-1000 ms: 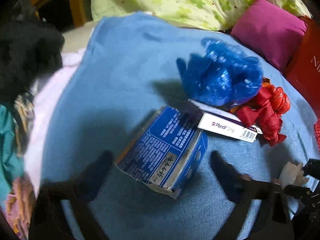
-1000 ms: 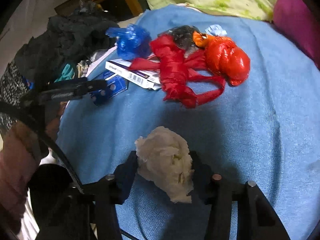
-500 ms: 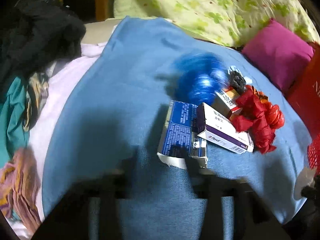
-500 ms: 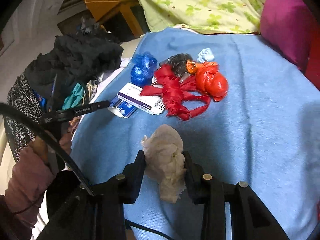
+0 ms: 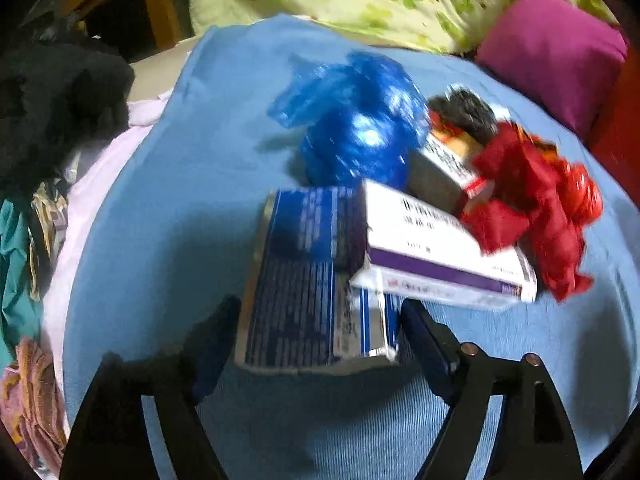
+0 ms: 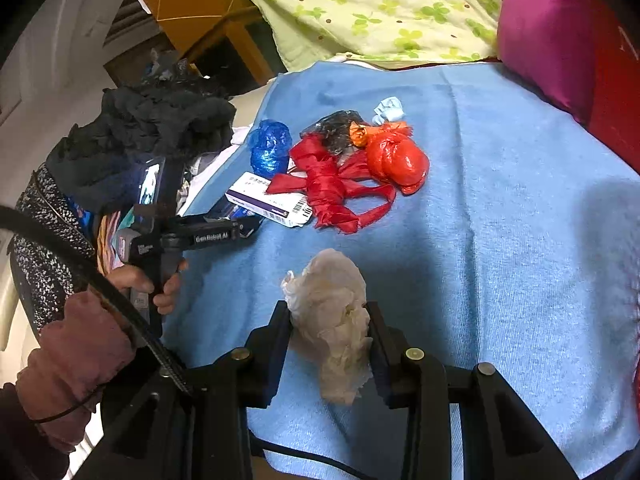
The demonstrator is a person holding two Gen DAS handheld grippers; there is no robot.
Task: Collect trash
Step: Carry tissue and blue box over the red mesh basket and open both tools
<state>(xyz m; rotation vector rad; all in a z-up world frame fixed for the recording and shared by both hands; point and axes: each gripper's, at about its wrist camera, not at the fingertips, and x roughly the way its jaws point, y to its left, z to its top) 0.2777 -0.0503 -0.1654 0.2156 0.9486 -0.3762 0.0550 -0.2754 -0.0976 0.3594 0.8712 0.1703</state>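
Progress so far is thin: I've got one piece in hand, rest still lying on the blue blanket (image 6: 500, 208). My right gripper (image 6: 329, 322) is clamped on the crumpled tissue wad (image 6: 334, 320), lifted clear of the blanket. My left gripper (image 5: 320, 320) has its jaws apart w/ the blue box (image 5: 308, 280) between them; pads look near its sides but not pressing, view's blurred. Taking the blue box as landmark: white-purple box (image 5: 440, 256) lies across its far right corner, blue plastic bag (image 5: 356, 128) just beyond it, red plastic bag (image 5: 536, 204) further right past the white-purple box. No bin in view, so I judge most of the job's left.
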